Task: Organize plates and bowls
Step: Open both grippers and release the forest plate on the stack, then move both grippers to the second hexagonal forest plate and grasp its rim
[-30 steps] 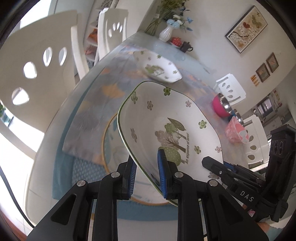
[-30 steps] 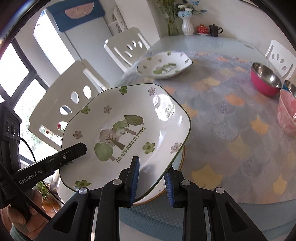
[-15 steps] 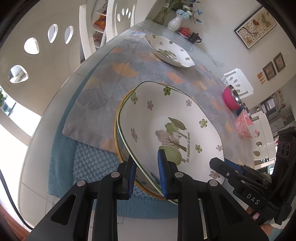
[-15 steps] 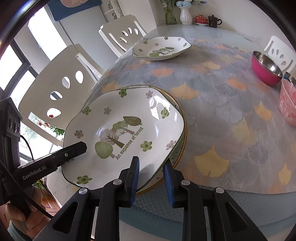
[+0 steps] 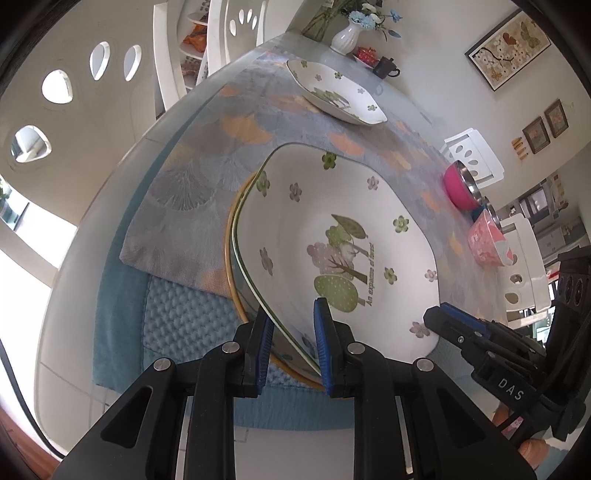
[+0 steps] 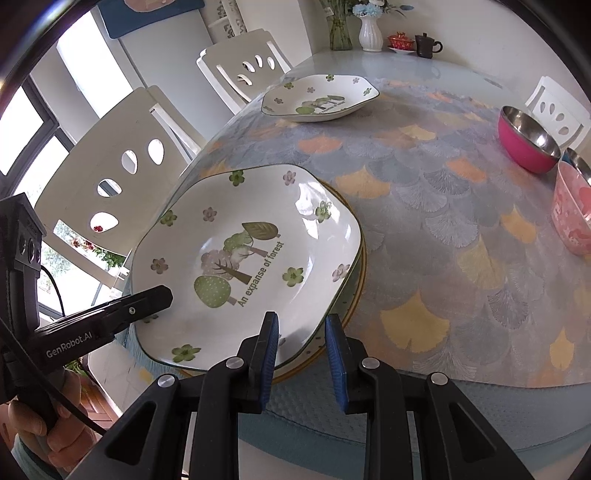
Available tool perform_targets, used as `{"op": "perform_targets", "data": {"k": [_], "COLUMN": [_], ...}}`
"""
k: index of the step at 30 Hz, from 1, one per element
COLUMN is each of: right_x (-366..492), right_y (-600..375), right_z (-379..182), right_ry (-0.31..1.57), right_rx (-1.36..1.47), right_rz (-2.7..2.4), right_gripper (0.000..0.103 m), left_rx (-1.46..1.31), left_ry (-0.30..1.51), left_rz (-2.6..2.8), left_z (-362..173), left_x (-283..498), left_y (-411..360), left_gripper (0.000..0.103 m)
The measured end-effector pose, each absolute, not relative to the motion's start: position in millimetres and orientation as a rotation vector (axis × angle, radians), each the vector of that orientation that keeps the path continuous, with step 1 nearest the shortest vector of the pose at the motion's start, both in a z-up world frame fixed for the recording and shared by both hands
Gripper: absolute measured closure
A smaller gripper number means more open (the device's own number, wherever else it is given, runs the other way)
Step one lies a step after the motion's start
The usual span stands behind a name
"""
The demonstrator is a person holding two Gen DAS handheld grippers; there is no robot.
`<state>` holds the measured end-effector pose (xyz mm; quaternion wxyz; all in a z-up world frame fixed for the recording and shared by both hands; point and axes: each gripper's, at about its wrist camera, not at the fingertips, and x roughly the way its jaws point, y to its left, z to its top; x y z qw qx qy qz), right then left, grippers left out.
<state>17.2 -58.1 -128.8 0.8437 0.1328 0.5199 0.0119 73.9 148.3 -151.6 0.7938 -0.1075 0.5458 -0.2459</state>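
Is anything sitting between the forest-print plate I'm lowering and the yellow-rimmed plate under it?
Nothing visible. The white forest-print plate, gripped by the left tongs and right tongs, sits right over the yellow-rimmed plate. Only that plate's rim shows; its centre is hidden. The second forest-print plate and pink steel bowl lie well away.

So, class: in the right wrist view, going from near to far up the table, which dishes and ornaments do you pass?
Right claw → forest plate in its grip, lying on a yellow-rimmed plate → second forest plate → white vase.
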Motion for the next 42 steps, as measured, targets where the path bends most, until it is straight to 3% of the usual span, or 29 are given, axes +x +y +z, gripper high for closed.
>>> {"op": "perform_targets", "data": {"k": [20, 32, 34, 35, 36, 37, 39, 42], "right_x": [-4, 13, 20, 26, 32, 37, 53, 86], "right_y": [-76, -115, -119, -123, -126, -129, -133, -140], "right_z": [-104, 11, 29, 39, 47, 53, 62, 62], "right_ry": [1.085, 0.798, 0.754, 0.724, 0.693, 0.667, 0.628, 0.615], "right_rx": [0.279, 0.334, 0.348, 0.362, 0.377, 0.387, 0.396, 0.409], "right_rz": [0.041, 0.022, 0.029, 0.039, 0.046, 0.048, 0.049, 0.037], "right_gripper": [0.078, 0.078, 0.074, 0.063, 0.047, 0.042, 0.039, 0.039], "left_rx": [-0.278, -0.277, -0.261, -0.258, -0.255, -0.252, -0.256, -0.242], "left_ry": [1.152, 0.862, 0.801, 0.787, 0.769, 0.761, 0.739, 0.74], "left_rz": [-0.481, -0.537, -0.557, -0.56, -0.557, -0.549, -0.551, -0.519], "left_z": [-129, -4, 24, 31, 42, 48, 59, 66], "left_x": [55, 58, 65, 68, 76, 84, 108, 149], "left_y": [183, 193, 183, 179, 172, 167, 155, 134], "left_gripper": [0.085, 0.085, 0.083, 0.082, 0.072, 0.063, 0.048, 0.045]}}
